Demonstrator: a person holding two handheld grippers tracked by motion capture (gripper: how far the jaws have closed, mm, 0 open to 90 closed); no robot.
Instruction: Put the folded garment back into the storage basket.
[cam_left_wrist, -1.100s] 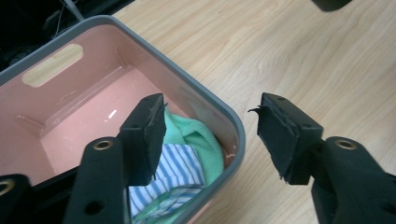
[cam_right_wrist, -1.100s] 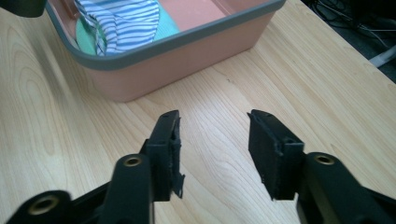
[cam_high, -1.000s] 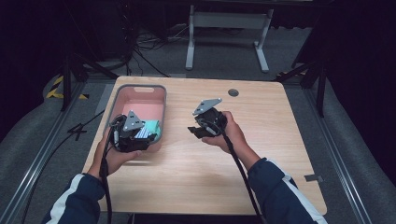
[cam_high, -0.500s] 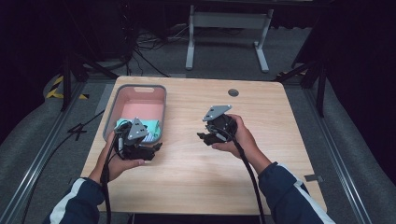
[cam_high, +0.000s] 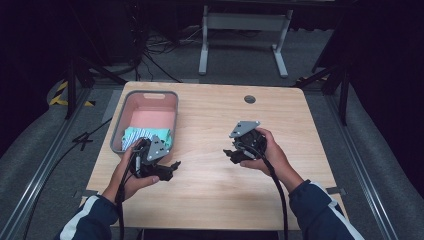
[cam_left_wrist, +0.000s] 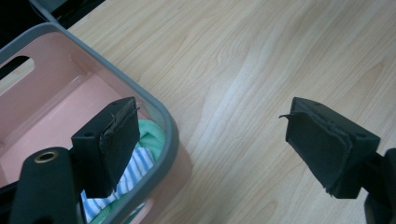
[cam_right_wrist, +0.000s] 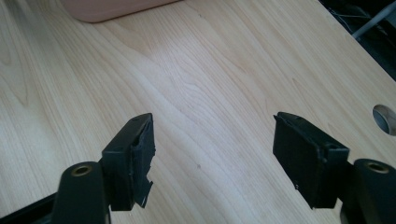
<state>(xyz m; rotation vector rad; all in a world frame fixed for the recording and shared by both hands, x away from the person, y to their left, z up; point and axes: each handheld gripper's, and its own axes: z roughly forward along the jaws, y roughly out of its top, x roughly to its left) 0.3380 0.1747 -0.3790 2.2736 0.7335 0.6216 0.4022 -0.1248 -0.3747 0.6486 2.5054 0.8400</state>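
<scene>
Wooden table (cam_high: 210, 195): striped cloth (cam_high: 145, 136) inside pink bin (cam_high: 150, 96), both tongs empty.

striped cloth (cam_left_wrist: 135, 170) partly behind fingers (cam_left_wrist: 114, 140)

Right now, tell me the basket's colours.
Basket: pink with grey rim, clearest in the high view.

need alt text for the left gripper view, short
The left gripper hangs open and empty above a light wooden table, its two black padded jaws wide apart. Behind the left-hand jaw sits a pink bin with a grey rim, holding a green and blue-striped cloth.
</scene>
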